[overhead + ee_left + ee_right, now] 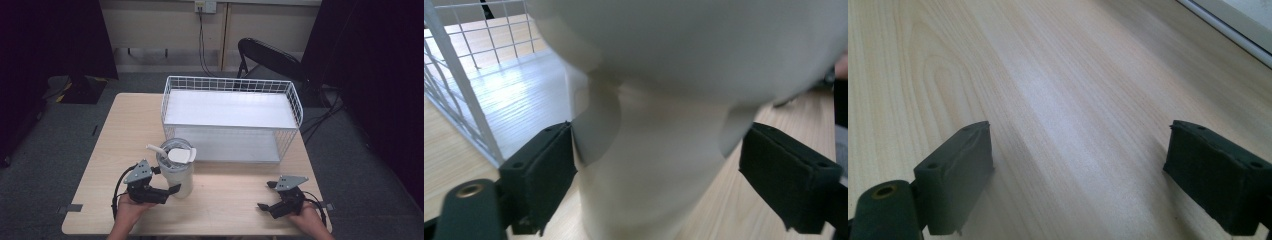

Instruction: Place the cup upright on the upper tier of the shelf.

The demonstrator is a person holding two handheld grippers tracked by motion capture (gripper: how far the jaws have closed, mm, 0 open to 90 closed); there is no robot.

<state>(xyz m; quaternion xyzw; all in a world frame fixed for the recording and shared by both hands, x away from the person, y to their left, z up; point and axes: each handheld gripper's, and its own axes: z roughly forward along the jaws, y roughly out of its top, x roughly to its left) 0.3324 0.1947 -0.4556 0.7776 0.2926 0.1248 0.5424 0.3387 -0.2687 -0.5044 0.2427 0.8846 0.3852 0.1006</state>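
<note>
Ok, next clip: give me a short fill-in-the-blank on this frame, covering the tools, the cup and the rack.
1. The white cup stands between the jaws of the ____ tool.
2. The right tool is open, with bare ____ between its jaws.
3. Behind the cup stands a white ____ rack with two shelves.
4. The cup stands on the ____, not in the rack.

Missing words: left; table; wire; table

Cup (177, 172) stands before wire basket (295, 100)
</note>
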